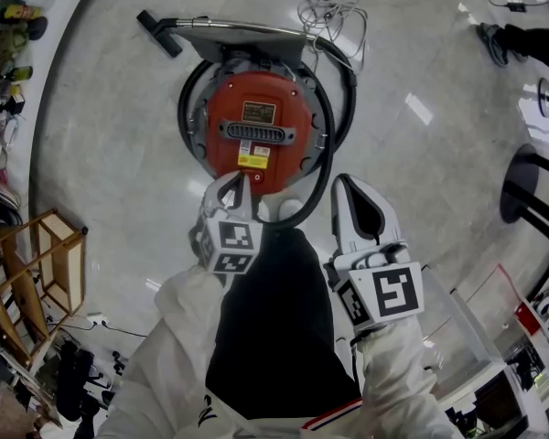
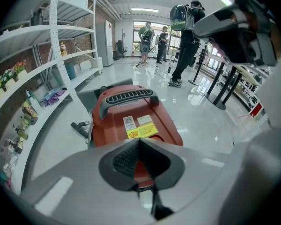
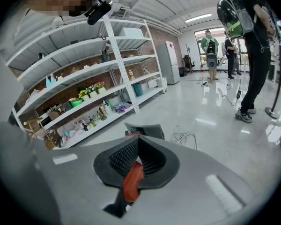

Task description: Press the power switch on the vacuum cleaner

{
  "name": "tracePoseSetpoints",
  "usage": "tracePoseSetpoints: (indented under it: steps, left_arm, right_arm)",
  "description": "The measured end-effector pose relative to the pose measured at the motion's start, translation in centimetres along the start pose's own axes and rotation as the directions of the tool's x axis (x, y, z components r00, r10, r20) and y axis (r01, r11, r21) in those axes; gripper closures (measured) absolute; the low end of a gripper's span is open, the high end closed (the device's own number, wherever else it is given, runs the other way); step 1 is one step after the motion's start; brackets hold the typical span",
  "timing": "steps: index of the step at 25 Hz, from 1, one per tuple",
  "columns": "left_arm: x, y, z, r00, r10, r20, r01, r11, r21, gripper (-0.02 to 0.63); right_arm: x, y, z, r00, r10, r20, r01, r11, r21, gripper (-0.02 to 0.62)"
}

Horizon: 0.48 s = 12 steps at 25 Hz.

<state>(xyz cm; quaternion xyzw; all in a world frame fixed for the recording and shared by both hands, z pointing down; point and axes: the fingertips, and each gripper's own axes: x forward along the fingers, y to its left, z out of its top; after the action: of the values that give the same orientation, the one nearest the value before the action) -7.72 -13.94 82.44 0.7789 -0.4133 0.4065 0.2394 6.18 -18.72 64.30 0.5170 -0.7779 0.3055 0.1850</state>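
On the pale glossy floor [image 1: 421,108], straight ahead of the person, sits the red vacuum cleaner [image 1: 256,126], round in plan in the head view. It has a dark handle bar across its top and a yellow label nearer the person. A black hose [image 1: 325,167] loops around its body. A metal wand [image 1: 247,27] lies along its far side and ends in a black nozzle [image 1: 158,33]. A tangle of white cable [image 1: 328,12] lies on the floor just beyond the wand. The power switch cannot be picked out in any view.

The left gripper [image 1: 236,183] points down at the near edge of the vacuum cleaner. Its jaws are closed tip to tip with nothing between them. In the left gripper view, the left gripper [image 2: 139,140] has the vacuum cleaner [image 2: 131,121] right in front of it. Whether the tips touch the casing cannot be told.

The right gripper [image 1: 343,186] is held just to the right of the machine, above the hose loop. Its jaws are likewise pressed together and empty. In the right gripper view, the right gripper [image 3: 138,137] shows only a sliver of the red body [image 3: 133,179] through the gap behind its tips. The white cable [image 3: 182,137] lies on the floor beyond.

White shelving [image 3: 84,78] stocked with small items lines the left wall. Several people [image 2: 185,36] stand well away down the hall. A wooden rack [image 1: 46,263] stands at the person's left.
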Motion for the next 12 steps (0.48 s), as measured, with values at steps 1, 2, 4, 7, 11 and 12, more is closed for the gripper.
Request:
tracePoseSetpoints:
  steps: [1,2,4,7,11,12]
  left_arm:
    - [0.02,0.0,0.06,1.0,0.002,0.003,-0.002,1.0,-0.001,0.606]
    - [0.07,-0.04,0.1,1.0,0.004,0.005,-0.004,1.0,-0.005,0.606]
    - [0.19,-0.22,0.03,1.0,0.003,0.004,-0.003,1.0,-0.016,0.606]
    - [0.11,-0.07,0.04,1.0,0.009,-0.004,-0.009,1.0,-0.011,0.606]
    - [-0.04,0.2,0.53,1.0,0.016,-0.002,-0.016,1.0,-0.009,0.606]
    - [0.06,0.16,0.3,1.0,0.015,-0.005,-0.015,1.0,-0.012,0.606]
  right_arm:
    - [-0.02,-0.08,-0.01,1.0,0.0,0.0,0.0,1.0,0.001,0.595]
    - [-0.04,-0.18,-0.04,1.0,-0.001,0.001,0.001,1.0,0.001,0.595]
    - [-0.1,-0.33,-0.11,1.0,-0.002,0.0,0.002,1.0,0.001,0.595]
    - [-0.07,-0.31,-0.1,1.0,-0.002,-0.002,0.002,1.0,0.001,0.595]
    - [-0.06,-0.3,-0.15,1.0,0.0,-0.005,0.0,1.0,0.001,0.595]
    - [-0.05,-0.29,-0.19,1.0,0.0,-0.005,0.0,1.0,0.002,0.595]
